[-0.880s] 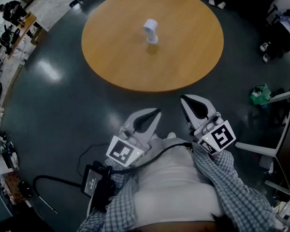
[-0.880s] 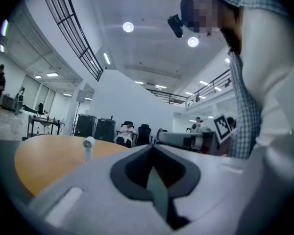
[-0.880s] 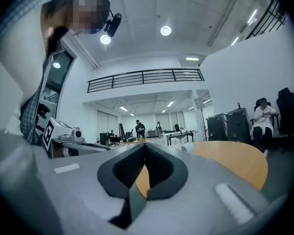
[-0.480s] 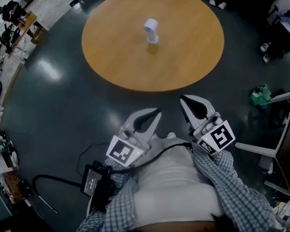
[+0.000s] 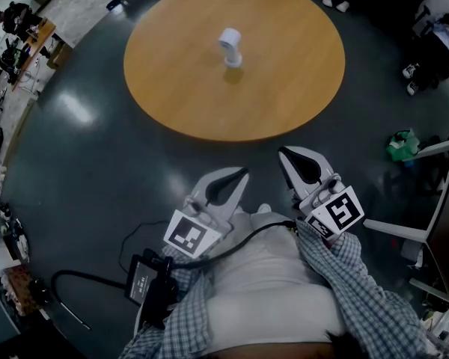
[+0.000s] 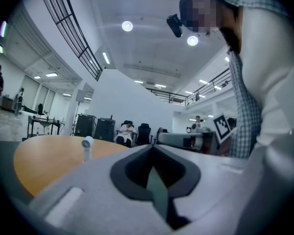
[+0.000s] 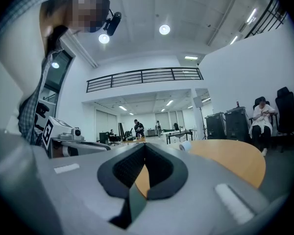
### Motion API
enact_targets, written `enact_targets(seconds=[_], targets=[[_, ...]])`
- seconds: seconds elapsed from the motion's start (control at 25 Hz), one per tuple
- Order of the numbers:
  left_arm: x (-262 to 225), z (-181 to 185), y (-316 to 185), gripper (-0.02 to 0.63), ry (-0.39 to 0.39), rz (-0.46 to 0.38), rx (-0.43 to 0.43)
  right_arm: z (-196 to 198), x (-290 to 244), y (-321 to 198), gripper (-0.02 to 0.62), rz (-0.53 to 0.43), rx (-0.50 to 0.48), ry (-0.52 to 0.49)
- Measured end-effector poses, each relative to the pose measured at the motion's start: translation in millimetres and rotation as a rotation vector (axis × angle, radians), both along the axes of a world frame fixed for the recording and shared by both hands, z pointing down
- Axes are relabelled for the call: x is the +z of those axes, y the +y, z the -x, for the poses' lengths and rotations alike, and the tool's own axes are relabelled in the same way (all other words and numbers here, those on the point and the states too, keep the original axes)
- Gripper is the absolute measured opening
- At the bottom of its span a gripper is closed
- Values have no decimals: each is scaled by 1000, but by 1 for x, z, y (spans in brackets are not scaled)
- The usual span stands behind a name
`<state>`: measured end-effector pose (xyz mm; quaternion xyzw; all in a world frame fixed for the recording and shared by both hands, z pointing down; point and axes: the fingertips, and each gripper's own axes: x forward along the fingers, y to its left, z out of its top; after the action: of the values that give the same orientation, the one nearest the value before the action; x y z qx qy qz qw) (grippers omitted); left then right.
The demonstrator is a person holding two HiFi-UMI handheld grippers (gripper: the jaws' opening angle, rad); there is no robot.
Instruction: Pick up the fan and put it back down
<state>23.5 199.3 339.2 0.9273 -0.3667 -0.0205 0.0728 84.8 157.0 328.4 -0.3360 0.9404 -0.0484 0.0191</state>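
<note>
Round table (image 5: 172, 103) upper centre, fan (image 5: 231, 47) upright on it. Left gripper (image 5: 239, 176) and right gripper (image 5: 288, 155) closed, empty, well short. Pickup not started; next: approach, open jaws.

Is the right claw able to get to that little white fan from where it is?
Probably not yet. The right claw is shut and held short of the table, while the fan stands near its middle. Nothing blocks the way; a step forward should do.

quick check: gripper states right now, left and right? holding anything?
Left gripper: closed, holding nothing.
Right gripper: closed, holding nothing.
</note>
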Motion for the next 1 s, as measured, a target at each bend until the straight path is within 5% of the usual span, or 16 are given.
enact_targets(seconds=[1.0], targets=[[1, -46, -10, 0, -14, -7, -76, -55, 12, -15, -1, 22, -22, -12]])
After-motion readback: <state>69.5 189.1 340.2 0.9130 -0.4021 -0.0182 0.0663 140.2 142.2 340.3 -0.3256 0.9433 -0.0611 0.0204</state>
